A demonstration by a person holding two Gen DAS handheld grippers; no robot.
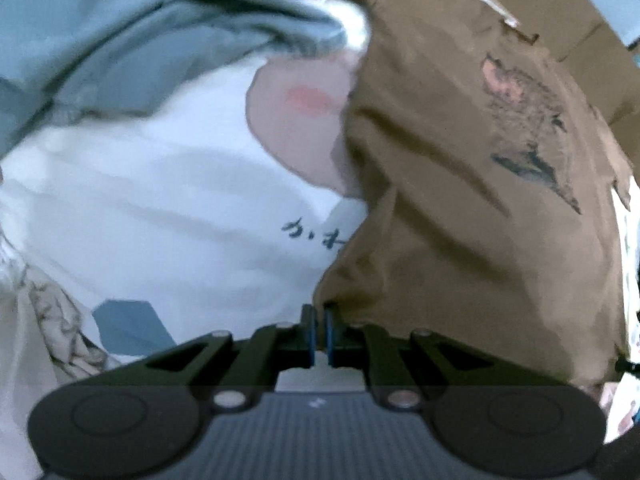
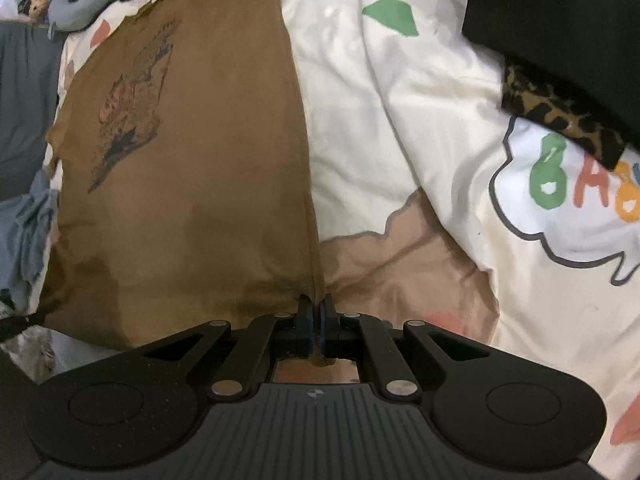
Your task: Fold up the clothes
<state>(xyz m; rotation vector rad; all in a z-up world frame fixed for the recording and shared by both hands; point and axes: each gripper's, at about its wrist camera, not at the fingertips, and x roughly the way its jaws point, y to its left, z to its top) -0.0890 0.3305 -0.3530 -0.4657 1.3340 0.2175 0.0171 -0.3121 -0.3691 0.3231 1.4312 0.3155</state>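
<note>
Where the brown shirt (image 2: 192, 168) lies on a white printed duvet (image 2: 400, 128), both grippers (image 1: 319, 316) (image 2: 316, 312) apparently pinch its hem.

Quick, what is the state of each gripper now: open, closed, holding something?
Left gripper: closed on a corner of the brown shirt.
Right gripper: closed on the brown shirt's edge.

Each wrist view looks forward along its fingers, close over the bed (image 2: 400, 120). Both share the brown shirt (image 1: 460, 200) (image 2: 200, 160): left view sees its print right of centre, right view left.
</note>
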